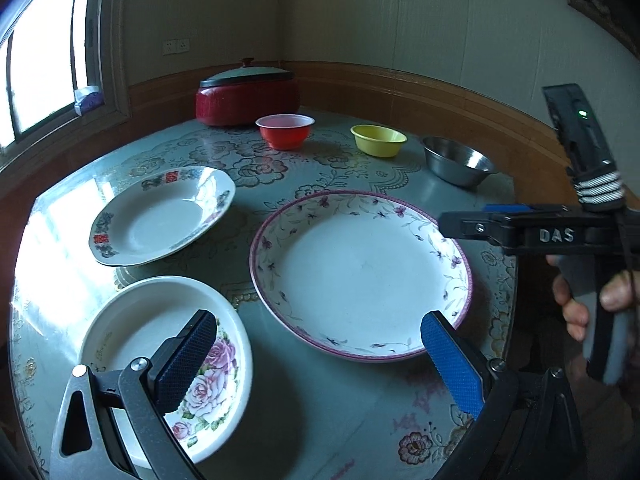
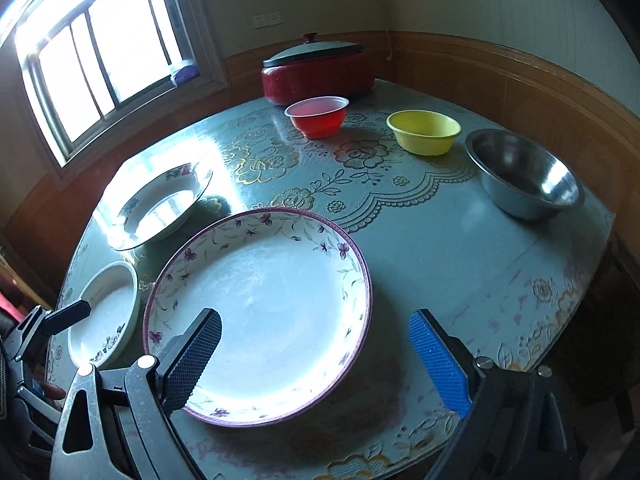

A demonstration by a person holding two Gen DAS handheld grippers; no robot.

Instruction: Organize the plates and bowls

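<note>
Red lidded pot [image 1: 247, 98] on floral table [image 1: 320, 400]; window [image 2: 100, 60] behind.

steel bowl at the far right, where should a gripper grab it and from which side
Grip the steel bowl by its thin upright rim, one finger inside and one outside, probably coming from above on the near side. It sits upright and empty, and is likely too wide to span. The right gripper, open, is nearer than the left gripper.

Home dining corner: floral-clothed table [image 2: 420, 240], wainscot [image 2: 500, 76], window [image 2: 100, 60].
</note>
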